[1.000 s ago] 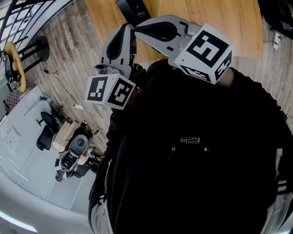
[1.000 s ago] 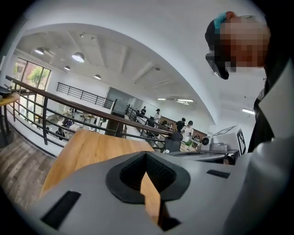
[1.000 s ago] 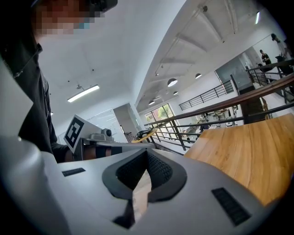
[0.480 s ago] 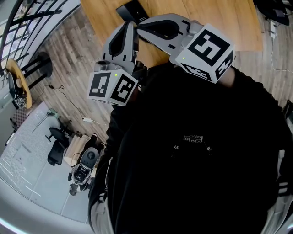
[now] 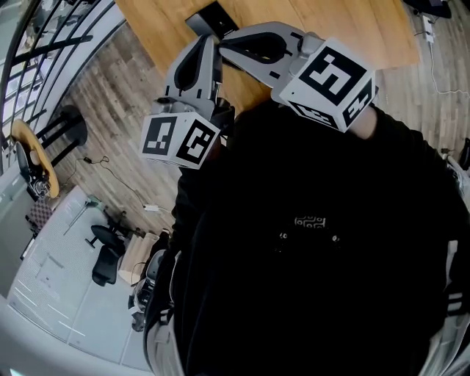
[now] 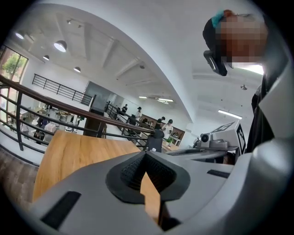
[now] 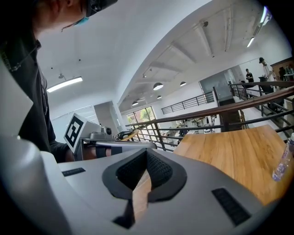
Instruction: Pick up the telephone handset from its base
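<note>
A dark, flat object, apparently the telephone point(image 5: 211, 19), lies near the edge of the wooden table point(image 5: 330, 22) at the top of the head view. My left gripper point(image 5: 211, 41) and right gripper point(image 5: 225, 41) are held close together in front of the person's black top, with their tips over the table edge just short of that object. Both are shut and hold nothing. In the left gripper view the shut jaws point(image 6: 146, 152) point across the table at a dark upright shape point(image 6: 155, 140). In the right gripper view the shut jaws point(image 7: 146, 152) face the tabletop point(image 7: 229, 147).
A clear plastic bottle point(image 7: 282, 161) stands on the table at the right. A metal railing point(image 7: 220, 114) runs behind the table. Wood-plank floor with cables point(image 5: 110, 158) lies to the left, beside a stool point(image 5: 62, 128). Several people stand far off point(image 6: 138, 112).
The floor and table have slid across the head view as the camera turned. Both grippers stay shut and close together in front of the chest, hardly shifted.
</note>
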Demonstrator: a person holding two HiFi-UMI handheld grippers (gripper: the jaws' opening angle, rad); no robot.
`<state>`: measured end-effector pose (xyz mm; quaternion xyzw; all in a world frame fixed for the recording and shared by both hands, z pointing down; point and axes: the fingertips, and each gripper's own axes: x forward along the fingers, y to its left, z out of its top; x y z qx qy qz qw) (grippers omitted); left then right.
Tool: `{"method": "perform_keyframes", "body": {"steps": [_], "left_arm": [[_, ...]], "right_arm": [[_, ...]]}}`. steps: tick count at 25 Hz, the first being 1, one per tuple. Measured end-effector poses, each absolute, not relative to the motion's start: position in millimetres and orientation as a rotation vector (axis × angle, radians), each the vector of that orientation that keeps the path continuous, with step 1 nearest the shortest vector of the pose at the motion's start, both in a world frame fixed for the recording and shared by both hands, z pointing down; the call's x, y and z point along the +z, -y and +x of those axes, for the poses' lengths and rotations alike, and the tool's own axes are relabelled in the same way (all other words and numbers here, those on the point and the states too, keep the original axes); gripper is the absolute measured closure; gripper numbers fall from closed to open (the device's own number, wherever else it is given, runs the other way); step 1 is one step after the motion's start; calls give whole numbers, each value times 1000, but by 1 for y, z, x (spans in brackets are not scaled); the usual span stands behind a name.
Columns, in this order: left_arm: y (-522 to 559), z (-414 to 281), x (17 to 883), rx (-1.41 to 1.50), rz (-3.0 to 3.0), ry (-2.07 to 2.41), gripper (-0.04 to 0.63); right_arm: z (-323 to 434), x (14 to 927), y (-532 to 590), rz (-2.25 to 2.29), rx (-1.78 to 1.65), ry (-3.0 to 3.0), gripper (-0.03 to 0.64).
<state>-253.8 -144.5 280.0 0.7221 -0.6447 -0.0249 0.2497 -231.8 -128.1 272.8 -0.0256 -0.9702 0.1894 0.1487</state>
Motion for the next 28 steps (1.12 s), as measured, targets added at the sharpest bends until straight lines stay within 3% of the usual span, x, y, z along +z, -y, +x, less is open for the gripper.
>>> {"method": "perform_keyframes", "body": {"steps": [9, 28], "left_arm": [[143, -260, 287, -149, 2025, 1635, 590], [153, -345, 394, -63, 1859, 1584, 589]], "right_arm": [[-235, 273, 125, 5, 543, 2793, 601], [-234, 291, 133, 130, 589, 2737, 601]]}}
